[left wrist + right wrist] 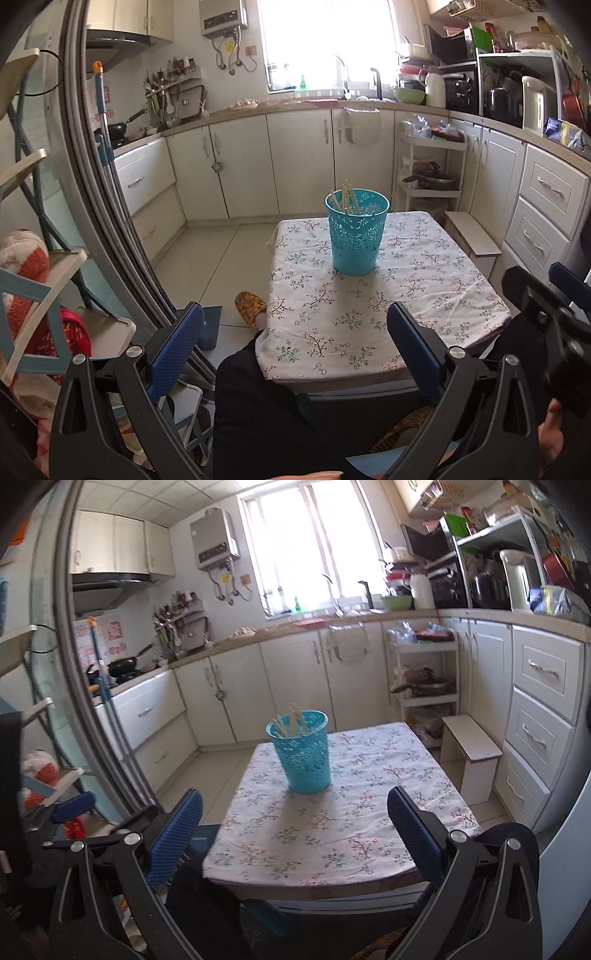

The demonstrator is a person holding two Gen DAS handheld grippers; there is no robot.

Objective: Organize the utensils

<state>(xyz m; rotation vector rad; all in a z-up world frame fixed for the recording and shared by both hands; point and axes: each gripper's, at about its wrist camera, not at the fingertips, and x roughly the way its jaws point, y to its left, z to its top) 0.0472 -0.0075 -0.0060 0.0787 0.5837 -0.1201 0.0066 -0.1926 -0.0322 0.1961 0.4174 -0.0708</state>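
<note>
A teal perforated holder (pixel 357 234) stands upright on a small table with a floral cloth (pixel 424 295). Several pale chopsticks (pixel 346 195) stick up out of it. The holder (pixel 302 752) and chopsticks (pixel 291 718) also show in the right wrist view, on the far part of the table (pixel 369 812). My left gripper (pixel 295 332) is open and empty, held back from the table's near edge. My right gripper (pixel 295 816) is open and empty, also short of the near edge. The right gripper's body shows at the right edge of the left wrist view (pixel 546 306).
White kitchen cabinets (pixel 243 166) and a counter run around the back. A low white stool (pixel 471 753) and a shelf trolley (pixel 424 675) stand right of the table. A glass door frame (pixel 96 184) and a rack are at the left. My legs (pixel 258 406) are below.
</note>
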